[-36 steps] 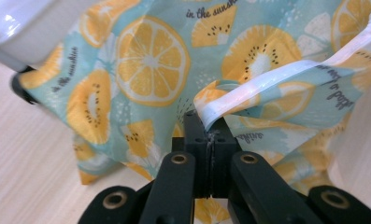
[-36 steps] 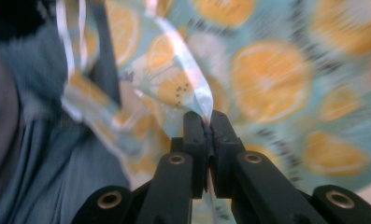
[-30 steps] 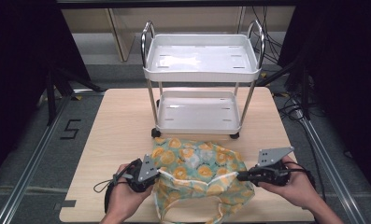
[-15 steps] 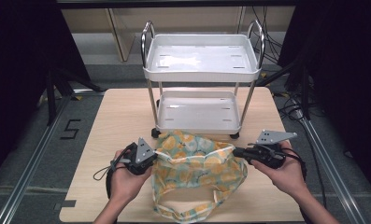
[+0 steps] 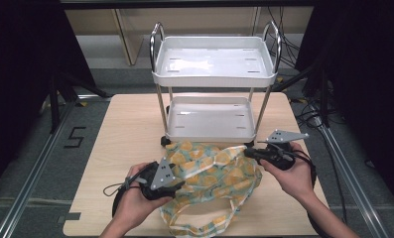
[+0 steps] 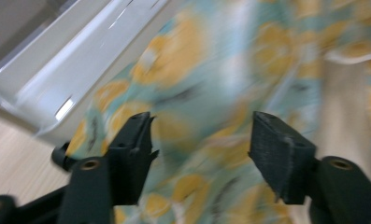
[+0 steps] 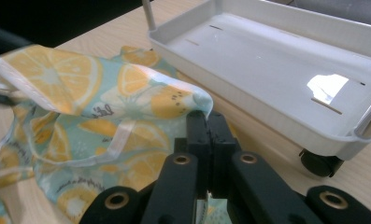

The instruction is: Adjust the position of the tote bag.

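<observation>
A cloth bag (image 5: 219,173) printed with orange slices on pale blue lies crumpled on the wooden table (image 5: 130,129), in front of the white cart (image 5: 214,74). My left gripper (image 5: 178,184) is at the bag's left edge. Its jaws have just been opening and now stand wide apart. In the left gripper view the blurred bag (image 6: 211,70) lies beyond the gap of my left gripper (image 6: 199,126), and neither pad presses on it. My right gripper (image 5: 247,151) is shut on the bag's right edge. In the right gripper view my right gripper (image 7: 206,116) pinches a fold of the bag (image 7: 80,102).
The two-tier cart stands at the table's far side, its lower tray (image 7: 276,60) right behind the bag, with a black caster (image 7: 318,163) near my right gripper. The bag's handles (image 5: 224,218) trail toward the table's front edge.
The left gripper has opened and let go of the bag's left edge. My right hand has carried its edge away from the person, toward the cart, and the bag has shifted that way.
</observation>
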`<state>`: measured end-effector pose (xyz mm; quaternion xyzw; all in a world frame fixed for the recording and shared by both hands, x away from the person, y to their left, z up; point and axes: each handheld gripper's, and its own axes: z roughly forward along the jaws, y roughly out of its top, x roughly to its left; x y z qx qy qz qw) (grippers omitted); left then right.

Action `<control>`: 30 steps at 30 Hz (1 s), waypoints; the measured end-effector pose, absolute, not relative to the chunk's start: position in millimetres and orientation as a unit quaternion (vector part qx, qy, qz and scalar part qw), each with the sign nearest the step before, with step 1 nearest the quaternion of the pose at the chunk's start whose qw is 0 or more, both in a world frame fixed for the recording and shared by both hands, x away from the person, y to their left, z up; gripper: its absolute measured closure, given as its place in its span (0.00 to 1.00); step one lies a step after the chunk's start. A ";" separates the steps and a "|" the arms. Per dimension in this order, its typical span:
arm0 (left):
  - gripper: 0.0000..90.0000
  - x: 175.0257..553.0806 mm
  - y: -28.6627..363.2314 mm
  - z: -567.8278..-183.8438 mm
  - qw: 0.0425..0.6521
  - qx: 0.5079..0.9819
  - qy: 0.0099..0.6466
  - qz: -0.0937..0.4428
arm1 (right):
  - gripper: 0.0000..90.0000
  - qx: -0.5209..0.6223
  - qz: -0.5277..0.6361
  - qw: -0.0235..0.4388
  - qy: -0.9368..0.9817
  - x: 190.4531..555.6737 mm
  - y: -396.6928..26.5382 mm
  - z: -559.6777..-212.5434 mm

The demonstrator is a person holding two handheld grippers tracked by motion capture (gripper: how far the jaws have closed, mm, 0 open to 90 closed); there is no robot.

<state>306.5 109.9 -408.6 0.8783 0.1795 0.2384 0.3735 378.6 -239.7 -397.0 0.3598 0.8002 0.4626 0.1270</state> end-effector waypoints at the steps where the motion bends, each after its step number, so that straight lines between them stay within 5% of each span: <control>1: 0.38 306.5 109.9 -408.6 0.374 0.878 0.179 0.238 | 1.00 0.352 0.461 0.129 0.805 380.8 -239.0 -397.1; 8: 0.37 281.2 86.3 -398.6 0.372 0.881 0.125 0.265 | 1.00 0.379 0.449 0.115 0.801 382.3 -233.5 -398.7; 15: 0.40 299.4 56.1 -437.8 0.300 0.912 0.073 0.271 | 1.00 0.384 0.442 0.114 0.803 383.7 -233.7 -398.8; 25: 0.93 313.0 63.4 -428.9 0.319 0.909 0.094 0.253 | 1.00 0.379 0.441 0.116 0.805 385.0 -231.4 -401.3; 27: 0.98 316.3 65.8 -419.4 0.339 0.901 0.117 0.243 | 0.93 0.367 0.428 0.121 0.817 385.4 -231.4 -402.1; 30: 0.99 318.0 66.6 -414.2 0.349 0.897 0.132 0.235 | 0.65 0.328 0.427 0.148 0.830 385.6 -230.0 -402.3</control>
